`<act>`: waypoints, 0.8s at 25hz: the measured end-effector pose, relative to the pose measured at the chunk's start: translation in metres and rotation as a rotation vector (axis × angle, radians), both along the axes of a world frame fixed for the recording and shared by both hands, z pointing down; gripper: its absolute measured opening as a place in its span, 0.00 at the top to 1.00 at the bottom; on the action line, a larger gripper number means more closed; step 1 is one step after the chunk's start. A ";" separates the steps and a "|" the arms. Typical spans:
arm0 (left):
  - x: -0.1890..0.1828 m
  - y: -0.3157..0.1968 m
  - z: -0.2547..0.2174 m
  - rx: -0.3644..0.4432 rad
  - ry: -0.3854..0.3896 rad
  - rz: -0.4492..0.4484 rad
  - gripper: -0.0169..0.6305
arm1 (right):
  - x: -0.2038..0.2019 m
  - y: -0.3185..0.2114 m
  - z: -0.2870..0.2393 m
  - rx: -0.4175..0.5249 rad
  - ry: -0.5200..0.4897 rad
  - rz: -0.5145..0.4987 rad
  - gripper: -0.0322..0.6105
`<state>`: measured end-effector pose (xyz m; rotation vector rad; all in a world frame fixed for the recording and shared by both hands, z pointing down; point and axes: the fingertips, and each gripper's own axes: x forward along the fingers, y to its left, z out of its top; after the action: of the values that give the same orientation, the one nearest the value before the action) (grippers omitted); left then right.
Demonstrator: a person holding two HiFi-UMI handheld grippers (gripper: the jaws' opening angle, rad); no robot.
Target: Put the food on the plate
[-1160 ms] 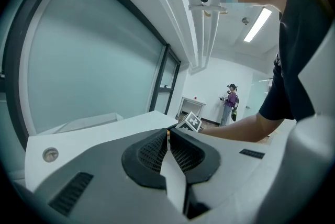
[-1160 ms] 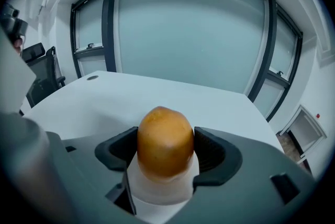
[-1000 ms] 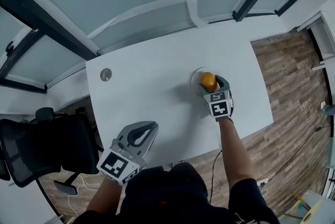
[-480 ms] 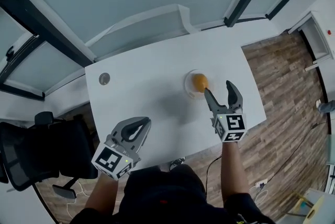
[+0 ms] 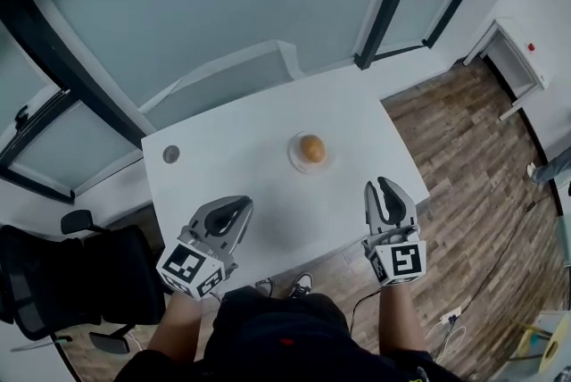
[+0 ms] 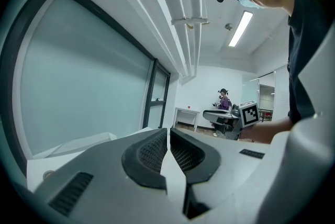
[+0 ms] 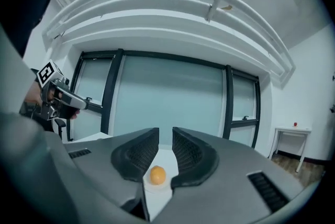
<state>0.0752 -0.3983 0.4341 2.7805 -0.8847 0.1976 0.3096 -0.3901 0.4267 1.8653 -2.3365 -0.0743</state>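
My right claw (image 5: 379, 185), jaws just closing to a slim empty gap, left claw (image 5: 243, 204) pinched shut on nothing, orange food (image 5: 311, 148) resting on the plate (image 5: 294, 160) ahead.

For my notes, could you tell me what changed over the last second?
The right gripper drew back from the orange food toward the person, leaving it on the plate; its jaws have just been closing, with nothing between them. Food, plate and shut left gripper stayed put.

The white tabletop (image 5: 259, 193) carries a small pale plate (image 5: 299, 164) right of its middle and a round grey cap (image 5: 170, 154) near its far-left corner.
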 end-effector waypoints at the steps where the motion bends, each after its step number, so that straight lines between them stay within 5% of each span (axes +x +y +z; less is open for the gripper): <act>1: 0.003 0.005 -0.005 0.004 0.003 0.000 0.92 | 0.000 0.009 -0.013 0.036 -0.005 -0.010 0.81; 7: 0.027 0.040 -0.032 0.056 0.023 0.031 0.92 | 0.013 0.058 -0.078 0.157 -0.002 -0.027 0.89; 20: 0.029 0.061 -0.070 0.158 0.038 0.058 0.92 | 0.026 0.077 -0.098 0.159 -0.040 0.034 0.89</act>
<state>0.1047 -0.3374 0.3643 2.9471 -0.8451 0.0866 0.3352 -0.3132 0.3288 1.9951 -2.3888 -0.2273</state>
